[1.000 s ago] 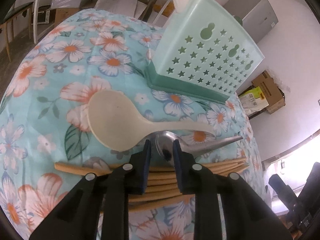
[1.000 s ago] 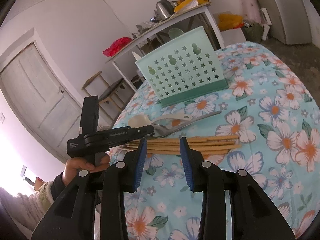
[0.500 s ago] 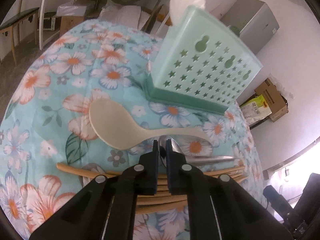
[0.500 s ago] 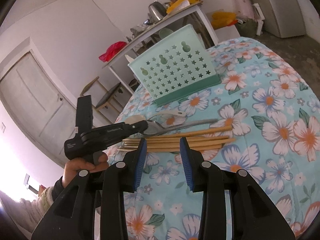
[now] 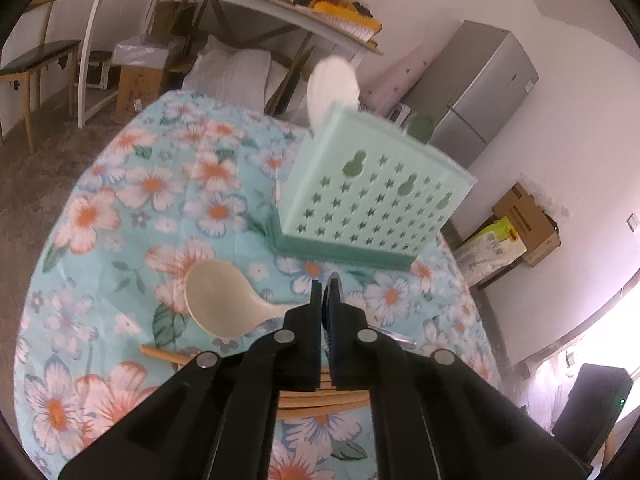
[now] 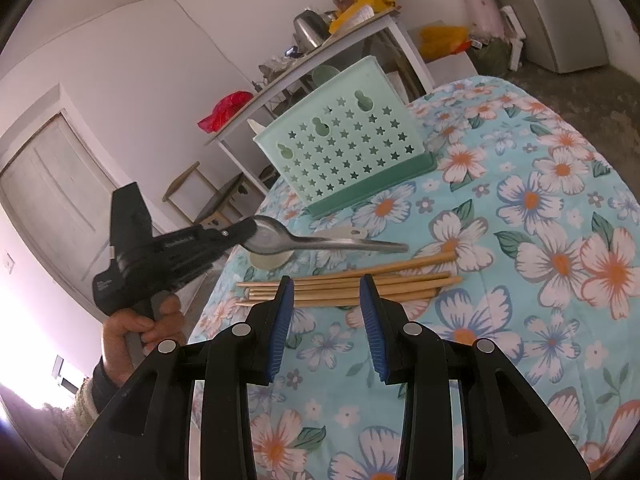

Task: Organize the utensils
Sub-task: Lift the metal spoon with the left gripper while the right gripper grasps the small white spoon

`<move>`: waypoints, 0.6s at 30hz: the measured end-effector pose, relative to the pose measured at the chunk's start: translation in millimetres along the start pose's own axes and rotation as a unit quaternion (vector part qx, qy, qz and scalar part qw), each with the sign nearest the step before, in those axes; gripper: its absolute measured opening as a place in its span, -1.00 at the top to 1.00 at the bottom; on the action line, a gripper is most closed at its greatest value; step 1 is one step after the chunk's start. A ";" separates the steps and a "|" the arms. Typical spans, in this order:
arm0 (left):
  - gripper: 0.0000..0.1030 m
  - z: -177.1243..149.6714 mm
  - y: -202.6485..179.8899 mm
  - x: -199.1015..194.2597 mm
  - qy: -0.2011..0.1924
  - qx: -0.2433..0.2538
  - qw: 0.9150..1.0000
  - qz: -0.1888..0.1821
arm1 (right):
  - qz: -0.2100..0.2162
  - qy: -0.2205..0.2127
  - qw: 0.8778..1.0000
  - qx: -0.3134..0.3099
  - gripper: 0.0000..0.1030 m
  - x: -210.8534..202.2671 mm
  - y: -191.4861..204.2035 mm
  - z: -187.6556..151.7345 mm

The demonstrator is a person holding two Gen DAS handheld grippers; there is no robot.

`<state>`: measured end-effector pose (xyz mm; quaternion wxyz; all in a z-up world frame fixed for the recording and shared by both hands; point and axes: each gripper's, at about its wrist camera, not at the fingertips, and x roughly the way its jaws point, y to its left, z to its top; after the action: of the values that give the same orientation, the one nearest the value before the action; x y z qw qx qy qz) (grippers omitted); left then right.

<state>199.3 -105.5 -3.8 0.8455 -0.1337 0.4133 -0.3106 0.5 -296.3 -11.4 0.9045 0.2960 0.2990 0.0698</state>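
Note:
My left gripper (image 5: 325, 285) (image 6: 246, 232) is shut on the bowl of a metal spoon (image 6: 320, 242), which hangs level above the flowered tablecloth; only its edge and handle tip (image 5: 394, 336) show in the left wrist view. Under it lie a cream rice paddle (image 5: 224, 304) (image 6: 268, 261) and several wooden chopsticks (image 6: 400, 276) (image 5: 160, 354). A mint-green star-holed utensil holder (image 5: 376, 200) (image 6: 348, 152) stands farther back with a white paddle (image 5: 332, 88) in it. My right gripper (image 6: 326, 292) stands open just in front of the chopsticks, with nothing between its fingers.
The round table wears a blue flowered cloth (image 6: 540, 240). A person's hand (image 6: 140, 324) holds the left gripper off the table's left edge. Behind stand a cluttered white side table (image 6: 320, 60), a grey fridge (image 5: 480, 92) and cardboard boxes (image 5: 528, 220).
The left gripper's jaws closed on the metal spoon's bowl and lifted it off the table toward the holder. The right gripper barely moved and stays open.

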 end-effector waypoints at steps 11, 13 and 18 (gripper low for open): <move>0.97 16.7 14.7 -56.1 -0.069 -0.020 0.997 -0.002 | -0.002 0.000 1.000 -0.008 0.33 -2.2 5.7 -0.1; 0.97 18.6 21.0 -66.5 -0.081 -0.024 0.996 0.002 | -0.002 0.000 1.000 -0.011 0.33 -2.2 7.5 -0.1; 0.97 23.1 40.3 -94.8 -0.113 -0.039 0.993 0.016 | 0.001 0.004 1.000 -0.020 0.27 1.8 16.7 0.5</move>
<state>189.9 -14.8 49.5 0.8856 -0.1941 0.3292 -0.2640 3.2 -282.4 -2.4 0.9090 0.2777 0.3009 0.0779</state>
